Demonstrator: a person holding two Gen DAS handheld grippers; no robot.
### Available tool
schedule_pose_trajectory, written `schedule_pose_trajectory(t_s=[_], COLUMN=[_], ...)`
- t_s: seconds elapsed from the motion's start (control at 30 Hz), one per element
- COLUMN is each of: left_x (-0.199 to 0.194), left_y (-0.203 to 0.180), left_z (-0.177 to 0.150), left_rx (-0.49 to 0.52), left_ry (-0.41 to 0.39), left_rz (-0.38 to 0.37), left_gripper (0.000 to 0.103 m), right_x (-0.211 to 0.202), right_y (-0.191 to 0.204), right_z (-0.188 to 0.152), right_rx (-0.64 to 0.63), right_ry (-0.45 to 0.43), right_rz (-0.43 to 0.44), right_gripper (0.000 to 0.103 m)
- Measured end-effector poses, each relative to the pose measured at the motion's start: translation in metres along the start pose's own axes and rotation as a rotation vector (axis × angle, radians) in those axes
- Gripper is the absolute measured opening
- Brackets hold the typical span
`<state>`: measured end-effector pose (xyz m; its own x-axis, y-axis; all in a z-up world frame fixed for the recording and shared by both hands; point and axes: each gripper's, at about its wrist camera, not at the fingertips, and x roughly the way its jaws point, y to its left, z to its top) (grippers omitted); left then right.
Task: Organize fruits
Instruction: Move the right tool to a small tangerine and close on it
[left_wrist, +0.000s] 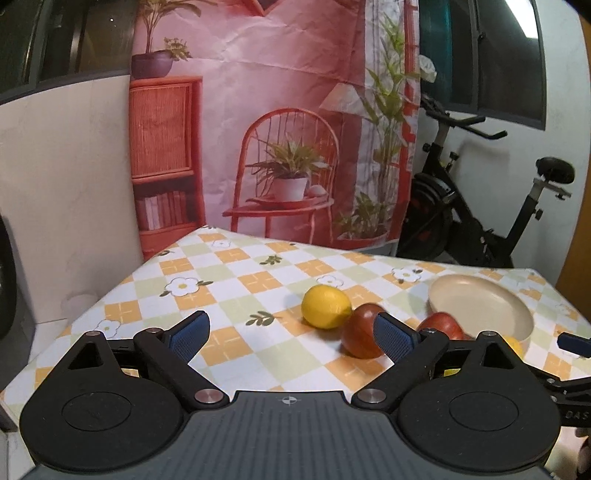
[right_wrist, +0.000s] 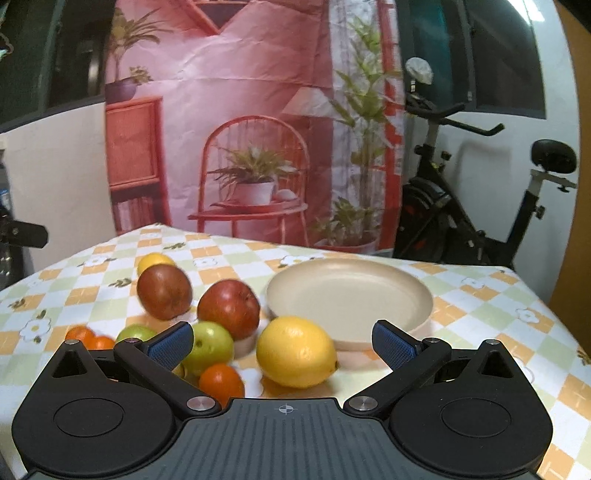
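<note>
My right gripper (right_wrist: 282, 345) is open and empty, with a large yellow lemon (right_wrist: 295, 350) lying on the table between its fingers. Behind the lemon stands an empty beige plate (right_wrist: 349, 295). To the left lie two red apples (right_wrist: 229, 308) (right_wrist: 164, 291), green apples (right_wrist: 210, 347), small oranges (right_wrist: 221, 382) and a second lemon (right_wrist: 153, 261). My left gripper (left_wrist: 291, 334) is open and empty, above the table left of the fruit. In its view I see a lemon (left_wrist: 325, 306), two red apples (left_wrist: 362, 334) (left_wrist: 441, 325) and the plate (left_wrist: 480, 306).
The table has a checkered floral cloth (right_wrist: 480, 314). A pink printed backdrop (right_wrist: 251, 110) hangs behind it. An exercise bike (right_wrist: 480, 206) stands at the back right. The right gripper's tip (left_wrist: 572, 343) shows at the right edge of the left wrist view.
</note>
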<state>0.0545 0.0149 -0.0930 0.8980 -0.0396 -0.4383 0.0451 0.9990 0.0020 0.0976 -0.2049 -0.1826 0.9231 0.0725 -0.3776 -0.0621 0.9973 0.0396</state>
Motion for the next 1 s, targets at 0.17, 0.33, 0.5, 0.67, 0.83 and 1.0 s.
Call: schedule_pose_trajectory(t_s=[0.17, 0.33, 0.5, 0.67, 0.83, 1.0], left_x=[0.000, 0.001, 0.001, 0.007, 0.010, 0.012], left_y=[-0.002, -0.001, -0.001, -0.003, -0.002, -0.001], left_z=[-0.004, -0.002, -0.006, -0.010, -0.014, -0.017], left_rx=[0.018, 0.021, 0.044, 0.051, 0.045, 0.038], left_ry=[-0.008, 0.007, 0.006, 0.039, 0.060, 0.074], left_rz=[0.039, 0.048, 0.025, 0.026, 0.027, 0.016], left_gripper=[0.097, 0.097, 0.092, 0.085, 0.081, 0.079], right_x=[0.001, -0.001, 0.006, 0.008, 0.012, 0.018], right_y=[0.002, 0.007, 0.013, 0.013, 0.011, 0.009], right_z=[-0.007, -0.003, 0.000, -0.005, -0.008, -0.010], right_rx=[-0.018, -0.042, -0.061, -0.047, -0.039, -0.024], right_ry=[-0.003, -0.035, -0.013, 0.021, 0.059, 0.102], right_rz=[0.033, 0.078, 0.129, 0.150, 0.174, 0.196], right_gripper=[0.093, 0.088, 0.075, 0.066, 0.057, 0.045])
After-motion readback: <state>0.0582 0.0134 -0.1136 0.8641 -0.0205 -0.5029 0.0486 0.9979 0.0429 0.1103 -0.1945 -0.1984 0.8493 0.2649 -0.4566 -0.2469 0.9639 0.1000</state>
